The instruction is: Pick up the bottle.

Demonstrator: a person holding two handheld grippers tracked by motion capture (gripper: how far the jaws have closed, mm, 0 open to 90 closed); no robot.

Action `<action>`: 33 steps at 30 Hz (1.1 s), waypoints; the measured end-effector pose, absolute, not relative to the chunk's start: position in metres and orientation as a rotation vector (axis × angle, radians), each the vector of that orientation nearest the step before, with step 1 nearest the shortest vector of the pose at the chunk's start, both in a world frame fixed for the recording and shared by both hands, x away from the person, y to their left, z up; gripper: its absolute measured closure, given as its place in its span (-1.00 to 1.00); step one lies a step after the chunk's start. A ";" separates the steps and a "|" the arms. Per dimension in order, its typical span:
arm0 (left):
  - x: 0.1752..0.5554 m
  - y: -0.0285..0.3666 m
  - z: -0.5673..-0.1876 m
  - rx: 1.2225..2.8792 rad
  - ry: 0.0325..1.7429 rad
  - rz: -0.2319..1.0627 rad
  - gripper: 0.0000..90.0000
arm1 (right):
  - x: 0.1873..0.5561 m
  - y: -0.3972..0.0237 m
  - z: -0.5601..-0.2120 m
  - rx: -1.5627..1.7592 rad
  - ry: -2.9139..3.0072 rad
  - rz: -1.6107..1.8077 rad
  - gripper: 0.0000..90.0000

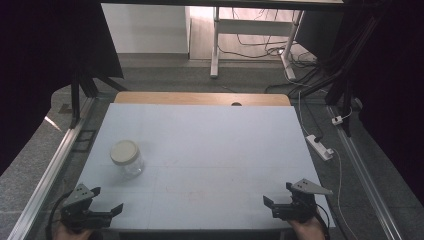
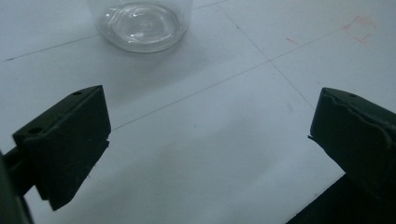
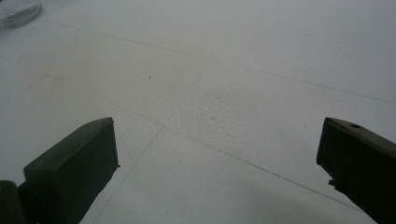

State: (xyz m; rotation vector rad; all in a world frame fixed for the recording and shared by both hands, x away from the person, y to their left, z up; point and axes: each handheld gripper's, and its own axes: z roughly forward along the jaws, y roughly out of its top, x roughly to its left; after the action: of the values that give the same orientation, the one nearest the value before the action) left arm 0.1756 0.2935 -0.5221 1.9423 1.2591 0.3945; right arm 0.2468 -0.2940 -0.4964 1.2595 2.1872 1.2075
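A clear glass jar (image 1: 127, 158) with a cream lid stands upright on the left side of the white table (image 1: 200, 145). My left gripper (image 1: 106, 199) rests at the front left corner, open and holding nothing, a short way in front of the jar. In the left gripper view the jar's base (image 2: 140, 23) sits ahead of the wide-apart jaws. My right gripper (image 1: 278, 193) is at the front right corner, open with nothing between its jaws. The right gripper view has the jar's edge (image 3: 17, 10) far off at the top left.
A wooden strip with a hole (image 1: 236, 104) runs along the table's far edge. A white power strip (image 1: 320, 146) and cables lie on the floor to the right. Metal rails (image 1: 55, 160) flank the table. Faint red marks (image 2: 359, 25) show on the surface.
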 end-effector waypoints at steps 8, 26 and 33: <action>0.178 0.292 -0.523 1.971 1.257 0.378 -1.00 | 0.247 -0.292 -0.497 1.219 2.245 1.169 -1.00; 0.179 0.293 -0.523 1.965 1.263 0.351 -1.00 | 0.248 -0.295 -0.497 1.203 2.286 1.230 -1.00; 0.181 0.292 -0.520 1.952 1.255 0.354 -1.00 | 0.249 -0.294 -0.497 1.205 2.296 1.225 -1.00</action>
State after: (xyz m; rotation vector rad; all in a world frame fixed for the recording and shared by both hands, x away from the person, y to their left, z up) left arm 0.1810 0.2923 -0.5203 1.9524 1.2547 0.3539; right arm 0.2488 -0.2942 -0.4973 1.2046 2.2963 1.2248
